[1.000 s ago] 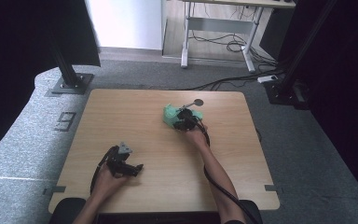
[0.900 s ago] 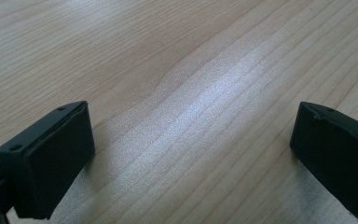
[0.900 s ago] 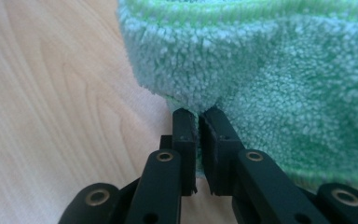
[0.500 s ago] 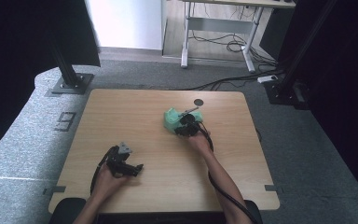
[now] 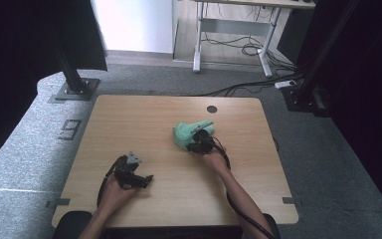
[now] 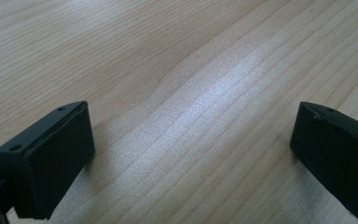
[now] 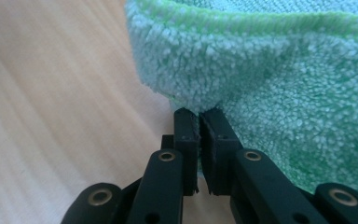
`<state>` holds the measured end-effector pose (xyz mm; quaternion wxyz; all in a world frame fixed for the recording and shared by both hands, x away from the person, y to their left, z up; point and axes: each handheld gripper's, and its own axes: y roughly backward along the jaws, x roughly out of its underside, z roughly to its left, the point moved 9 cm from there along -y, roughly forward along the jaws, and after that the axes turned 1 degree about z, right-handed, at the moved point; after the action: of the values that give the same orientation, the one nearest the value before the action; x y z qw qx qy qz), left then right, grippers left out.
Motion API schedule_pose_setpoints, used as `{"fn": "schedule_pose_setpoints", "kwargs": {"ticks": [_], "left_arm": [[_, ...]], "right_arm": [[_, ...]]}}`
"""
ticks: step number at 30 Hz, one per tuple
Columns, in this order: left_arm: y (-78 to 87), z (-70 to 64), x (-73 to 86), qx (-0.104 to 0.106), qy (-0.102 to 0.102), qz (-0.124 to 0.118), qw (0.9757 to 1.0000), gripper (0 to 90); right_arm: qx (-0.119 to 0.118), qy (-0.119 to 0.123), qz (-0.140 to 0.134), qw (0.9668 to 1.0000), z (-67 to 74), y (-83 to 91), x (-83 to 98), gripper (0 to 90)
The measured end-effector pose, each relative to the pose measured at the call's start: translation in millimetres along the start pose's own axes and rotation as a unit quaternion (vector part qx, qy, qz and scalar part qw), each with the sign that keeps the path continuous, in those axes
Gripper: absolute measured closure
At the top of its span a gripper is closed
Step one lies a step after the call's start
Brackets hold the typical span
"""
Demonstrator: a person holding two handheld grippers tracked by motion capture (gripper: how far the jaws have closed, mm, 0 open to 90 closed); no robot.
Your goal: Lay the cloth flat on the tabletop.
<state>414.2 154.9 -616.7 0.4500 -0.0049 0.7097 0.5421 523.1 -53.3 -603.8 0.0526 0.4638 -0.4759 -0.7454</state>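
Since the earlier frame the right gripper (image 5: 199, 141) has drawn the green cloth (image 5: 189, 133) slightly down-left toward the middle of the table (image 5: 144, 114), its jaws pinching the cloth's edge, which bunches just above them, while the left gripper (image 5: 138, 178) rests spread wide at lower left.

Green cloth (image 5: 188, 133) bunched mid-table (image 5: 144, 114) at right gripper (image 5: 197, 144); left gripper (image 5: 138, 178) near front-left edge.

Grey carpet floor (image 5: 328, 164), wooden table (image 5: 144, 119), desk frame (image 5: 229, 25)
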Motion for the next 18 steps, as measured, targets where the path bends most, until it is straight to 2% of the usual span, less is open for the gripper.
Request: {"fn": "schedule_pose_setpoints", "kwargs": {"ticks": [9,18], "left_arm": [[0.0,0.0,0.0,0.0,0.0,0.0,1.0,0.0],[0.0,0.0,0.0,0.0,0.0,0.0,1.0,0.0]], "right_arm": [[-0.01,0.015,-0.002,0.9998,20.0,6.7,12.0,84.0],[-0.024,0.017,-0.012,0.9995,41.3,12.1,23.3,84.0]]}}
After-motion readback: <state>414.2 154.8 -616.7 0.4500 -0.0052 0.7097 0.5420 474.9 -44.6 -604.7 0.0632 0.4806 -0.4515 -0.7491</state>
